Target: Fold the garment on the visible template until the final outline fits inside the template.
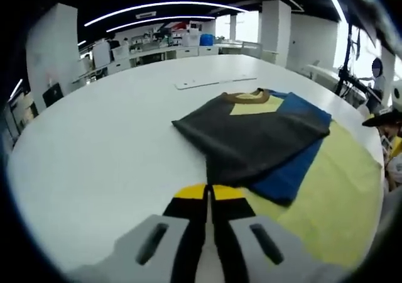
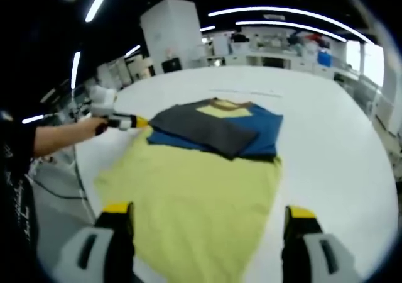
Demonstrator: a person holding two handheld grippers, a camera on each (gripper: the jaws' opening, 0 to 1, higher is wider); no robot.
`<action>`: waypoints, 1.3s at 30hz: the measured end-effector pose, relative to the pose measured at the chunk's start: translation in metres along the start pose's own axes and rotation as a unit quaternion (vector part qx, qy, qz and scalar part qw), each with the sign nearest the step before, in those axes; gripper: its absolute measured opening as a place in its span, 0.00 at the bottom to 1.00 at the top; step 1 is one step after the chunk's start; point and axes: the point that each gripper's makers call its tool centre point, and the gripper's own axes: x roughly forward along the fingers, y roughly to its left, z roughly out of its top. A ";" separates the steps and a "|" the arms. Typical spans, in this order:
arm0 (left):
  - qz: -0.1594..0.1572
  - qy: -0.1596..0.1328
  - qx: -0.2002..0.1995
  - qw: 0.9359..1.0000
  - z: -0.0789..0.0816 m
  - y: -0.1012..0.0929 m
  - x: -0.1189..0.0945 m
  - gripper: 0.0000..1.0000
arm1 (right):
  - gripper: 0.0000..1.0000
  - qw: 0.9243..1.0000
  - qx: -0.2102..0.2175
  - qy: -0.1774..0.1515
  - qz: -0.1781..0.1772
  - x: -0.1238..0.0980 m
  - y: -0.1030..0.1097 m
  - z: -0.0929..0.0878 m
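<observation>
One garment (image 2: pixel 217 127) lies partly folded on one yellow template (image 2: pixel 195 201) on the worktop (image 1: pixel 94 144). Your left gripper (image 1: pixel 208 195) is clenched, your right gripper (image 2: pixel 207 223) released.

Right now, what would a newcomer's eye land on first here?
The yellow shirt spread on the round white table, its upper part already folded into a dark grey and blue bundle near the collar. In the right gripper view the right gripper stands open over the yellow hem, and the left gripper comes in from the left, jaws shut.
</observation>
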 end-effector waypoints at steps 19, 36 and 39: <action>-0.075 -0.040 -0.014 0.996 0.009 -0.029 -0.049 0.43 | 0.99 0.997 -0.055 0.025 0.055 -0.007 0.015 -0.009; -0.177 -0.019 0.047 0.983 -0.020 -0.092 -0.109 0.59 | 0.99 0.988 -0.109 0.058 0.091 -0.017 0.019 -0.032; -0.186 -0.013 0.057 0.981 -0.026 -0.099 -0.115 0.58 | 0.99 0.985 -0.122 0.066 0.099 -0.017 0.021 -0.039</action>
